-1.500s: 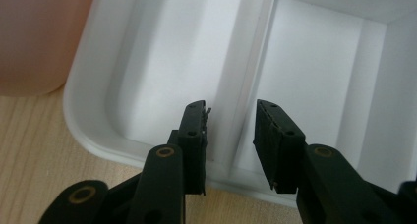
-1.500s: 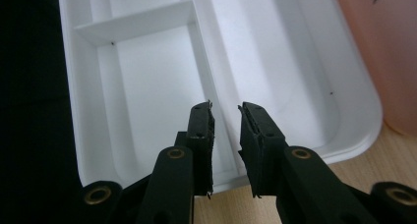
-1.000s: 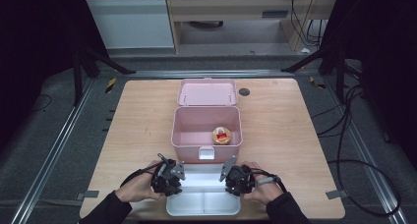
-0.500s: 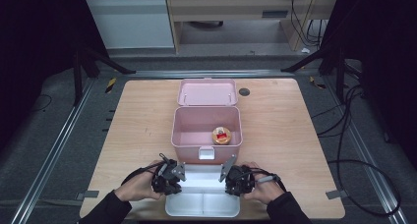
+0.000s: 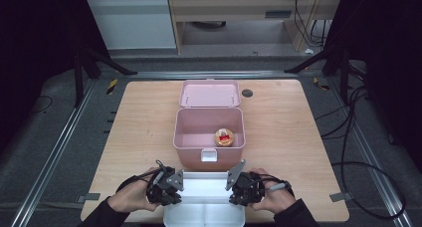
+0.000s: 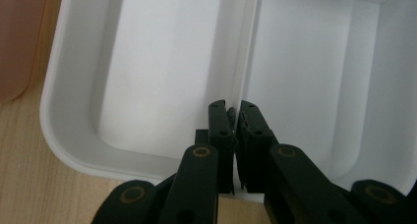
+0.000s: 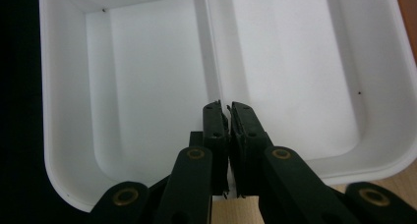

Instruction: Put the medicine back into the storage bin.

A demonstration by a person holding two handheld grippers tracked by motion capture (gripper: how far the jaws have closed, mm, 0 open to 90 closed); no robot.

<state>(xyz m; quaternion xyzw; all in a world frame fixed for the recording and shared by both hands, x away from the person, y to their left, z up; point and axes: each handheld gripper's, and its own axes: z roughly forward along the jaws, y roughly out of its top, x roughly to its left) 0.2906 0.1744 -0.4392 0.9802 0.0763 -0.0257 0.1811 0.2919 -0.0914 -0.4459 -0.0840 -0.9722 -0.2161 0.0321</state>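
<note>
tray: white, two compartments, empty [image 5: 205, 202]; sits at the near edge of the tabletop [image 5: 298, 132], partly past it, just in front of the pink box.
left hand-held gripper: [image 5: 169, 186] at the tray's left end; jaws pinched on the divider wall where it meets the end rim, as the left gripper view shows [image 6: 235, 120].
right hand-held gripper: [image 5: 238, 183] at the tray's right end; jaws clamped on the same divider wall from the opposite end [image 7: 225, 117].
change, jaws: the left pair has just been closing onto the wall, most of it early in the last second; the right pair has drawn in a little too. Both now grip plastic, nothing else between them.
change, tray: compared with a second ago the hands sit slightly higher in the high view and the tray with them; reads as the start of a two-handed lift.
box: pink [image 5: 209, 137], lid thrown back toward the far edge, at mid-tabletop; one small orange-topped jar [image 5: 224, 137] in its right half.
meaning: grasp looks complete; judged next step is carrying the tray up and over into the box, kept level so neither thin-wall pinch slips.
</note>
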